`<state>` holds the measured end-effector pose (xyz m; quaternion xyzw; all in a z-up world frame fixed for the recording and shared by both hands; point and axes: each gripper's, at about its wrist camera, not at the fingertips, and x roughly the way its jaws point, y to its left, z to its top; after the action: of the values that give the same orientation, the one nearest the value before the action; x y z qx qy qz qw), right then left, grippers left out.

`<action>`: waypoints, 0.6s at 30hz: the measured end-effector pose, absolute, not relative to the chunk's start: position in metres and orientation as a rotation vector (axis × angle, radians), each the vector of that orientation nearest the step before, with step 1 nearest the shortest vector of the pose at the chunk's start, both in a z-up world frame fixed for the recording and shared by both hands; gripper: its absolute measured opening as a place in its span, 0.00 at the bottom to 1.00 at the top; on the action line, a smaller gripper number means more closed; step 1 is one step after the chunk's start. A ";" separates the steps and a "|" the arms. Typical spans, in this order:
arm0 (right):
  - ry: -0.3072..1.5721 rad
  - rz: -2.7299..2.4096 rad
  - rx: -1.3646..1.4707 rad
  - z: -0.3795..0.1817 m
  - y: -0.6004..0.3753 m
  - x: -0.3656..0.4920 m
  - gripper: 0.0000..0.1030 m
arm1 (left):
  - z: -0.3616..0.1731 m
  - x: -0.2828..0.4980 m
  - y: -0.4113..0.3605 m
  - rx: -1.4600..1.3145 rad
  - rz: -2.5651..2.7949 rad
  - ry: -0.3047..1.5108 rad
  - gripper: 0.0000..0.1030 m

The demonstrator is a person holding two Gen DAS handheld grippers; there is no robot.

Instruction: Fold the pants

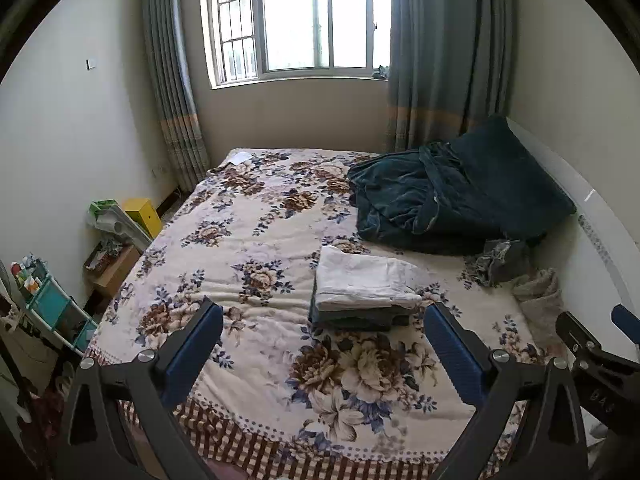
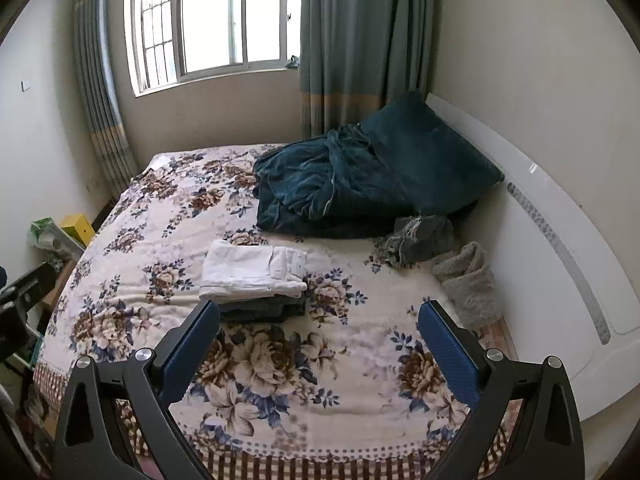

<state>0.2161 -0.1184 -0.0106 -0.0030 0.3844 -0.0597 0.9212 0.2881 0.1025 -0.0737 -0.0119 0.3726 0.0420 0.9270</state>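
A folded pair of white pants (image 1: 364, 280) (image 2: 252, 270) lies on top of a stack of dark folded pants (image 1: 356, 318) (image 2: 260, 310) on the floral bed cover (image 1: 248, 240) (image 2: 160, 240). A crumpled grey denim garment (image 1: 500, 264) (image 2: 420, 242) lies by the headboard. My left gripper (image 1: 324, 320) is open and empty, held above the bed's near end, short of the stack. My right gripper (image 2: 320, 320) is open and empty, to the right of the stack; part of it shows in the left wrist view (image 1: 592, 344).
A dark teal quilt and pillow (image 1: 460, 196) (image 2: 368, 184) fill the far right of the bed. A grey towel (image 2: 468, 280) lies by the white headboard (image 2: 560, 240). A nightstand with clutter (image 1: 116, 248) and a teal cart (image 1: 52, 308) stand on the left. The window (image 1: 296, 16) is behind.
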 end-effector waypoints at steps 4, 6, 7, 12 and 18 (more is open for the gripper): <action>0.797 -0.119 -0.010 -0.017 -0.117 0.228 0.99 | -0.080 0.297 0.100 -0.017 0.090 0.761 1.00; 0.793 -0.117 -0.013 -0.018 -0.116 0.228 0.98 | -0.082 0.298 0.100 -0.021 0.093 0.767 1.00; 0.790 -0.116 -0.017 -0.019 -0.115 0.230 0.98 | -0.083 0.300 0.099 -0.022 0.089 0.770 1.00; 0.777 -0.107 -0.028 -0.019 -0.111 0.233 0.98 | -0.086 0.304 0.099 -0.022 0.084 0.773 1.00; 0.777 -0.103 -0.024 -0.018 -0.109 0.236 0.99 | -0.086 0.305 0.098 -0.015 0.092 0.769 1.00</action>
<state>0.2357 -0.1091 -0.0183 -0.0117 0.3785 -0.0501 0.9242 0.3054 0.0977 -0.0863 -0.0074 0.3751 0.0446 0.9259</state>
